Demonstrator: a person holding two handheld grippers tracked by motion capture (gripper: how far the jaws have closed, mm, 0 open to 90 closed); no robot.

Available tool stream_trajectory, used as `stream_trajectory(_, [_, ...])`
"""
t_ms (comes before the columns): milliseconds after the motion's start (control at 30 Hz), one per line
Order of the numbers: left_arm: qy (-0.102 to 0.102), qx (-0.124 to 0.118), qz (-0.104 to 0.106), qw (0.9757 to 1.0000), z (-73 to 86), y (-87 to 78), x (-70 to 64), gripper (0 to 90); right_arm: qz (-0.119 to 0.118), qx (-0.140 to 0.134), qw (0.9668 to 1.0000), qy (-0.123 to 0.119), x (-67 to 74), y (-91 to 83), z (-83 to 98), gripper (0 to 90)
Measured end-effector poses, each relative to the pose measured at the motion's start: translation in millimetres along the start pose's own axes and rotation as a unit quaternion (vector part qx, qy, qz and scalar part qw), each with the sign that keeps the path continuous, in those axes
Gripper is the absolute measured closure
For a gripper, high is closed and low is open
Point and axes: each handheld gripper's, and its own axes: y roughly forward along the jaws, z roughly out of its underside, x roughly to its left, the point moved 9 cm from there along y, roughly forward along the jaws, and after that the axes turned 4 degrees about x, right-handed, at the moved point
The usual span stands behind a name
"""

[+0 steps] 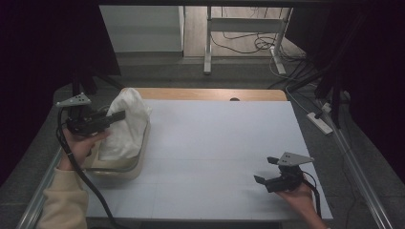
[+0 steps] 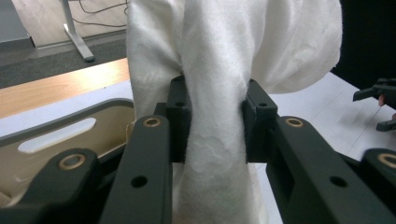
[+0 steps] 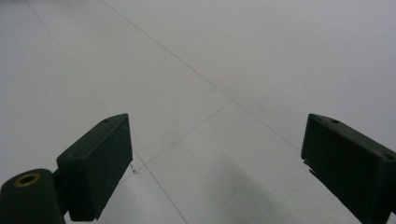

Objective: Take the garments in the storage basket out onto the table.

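Note:
A white fluffy cloth [image 1: 125, 123] hangs bunched above a beige basket [image 1: 125, 168] at the table's left side. My left gripper [image 1: 118, 116] is shut on a fold of that cloth [image 2: 215, 107], whose lower part drapes down into the basket [image 2: 56, 135]. In the left gripper view both black pads press into the fabric from either side. My right gripper [image 1: 265, 170] is held low over the white table at the front right, its jaws wide apart with only bare tabletop between them [image 3: 215, 154].
The white table surface [image 1: 215, 143] spreads between the two hands, with a wooden strip [image 1: 205, 94] along its far edge. Beyond the table stand a desk frame [image 1: 248, 33] and loose cables on the floor. A power strip [image 1: 321, 122] lies at the right.

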Motion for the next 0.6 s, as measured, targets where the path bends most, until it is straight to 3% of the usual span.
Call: stream_trajectory(600, [0.007,-0.022,0.015,0.9996,-11.9,2.5,-12.4,68.8,0.001,0.001,1.0,0.0,-0.5,0.7,0.2,8.7])
